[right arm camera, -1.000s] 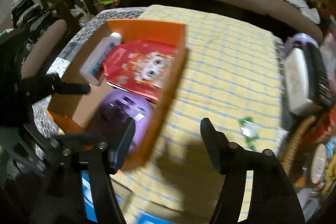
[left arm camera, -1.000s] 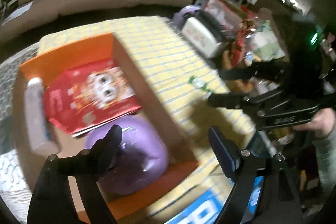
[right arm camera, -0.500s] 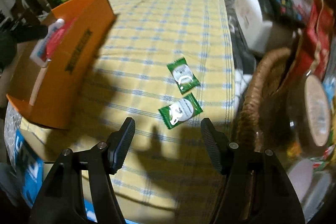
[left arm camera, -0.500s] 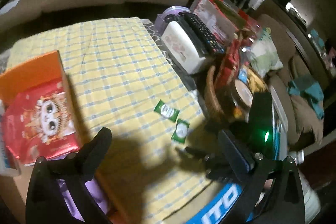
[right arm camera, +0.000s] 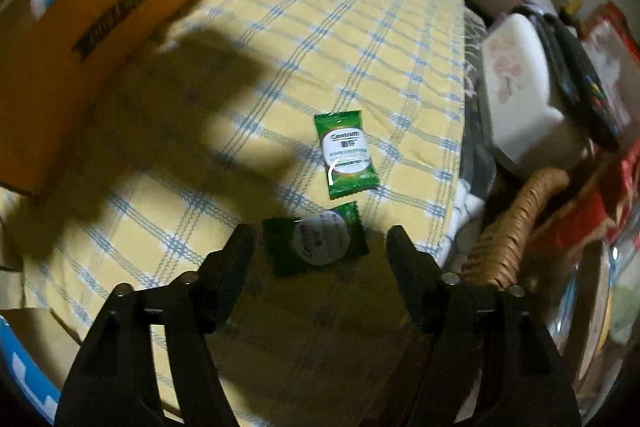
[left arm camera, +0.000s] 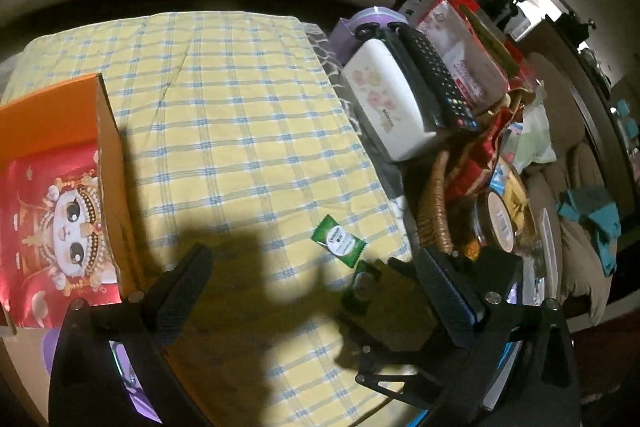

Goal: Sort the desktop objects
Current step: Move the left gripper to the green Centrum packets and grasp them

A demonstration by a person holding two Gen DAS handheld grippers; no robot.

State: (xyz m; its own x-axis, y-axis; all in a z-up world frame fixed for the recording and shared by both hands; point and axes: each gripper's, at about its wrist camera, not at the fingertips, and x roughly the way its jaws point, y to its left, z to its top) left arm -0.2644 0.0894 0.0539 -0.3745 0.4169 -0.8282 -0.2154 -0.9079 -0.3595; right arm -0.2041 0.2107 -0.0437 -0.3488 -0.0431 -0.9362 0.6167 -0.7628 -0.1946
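Reaching for a packet looks like the step in hand. The right gripper [right arm camera: 320, 247] sits low in the middle of the right wrist view, and its jaws are opening. The near green packet [right arm camera: 320, 241] lies flat on the yellow checked cloth [right arm camera: 340, 39] between the two tips, but they do not touch it yet. A second green packet [right arm camera: 347, 153] lies just above it, near the middle of the frame. The orange box [right arm camera: 100, 39] fills the upper left and is likely where the things go. The left gripper [left arm camera: 316, 279] is spread wide at the bottom of its own view and holds nothing. Next, the right tips likely need to go down on both sides of the near packet, squeeze its thin edges, and not grab the cloth.
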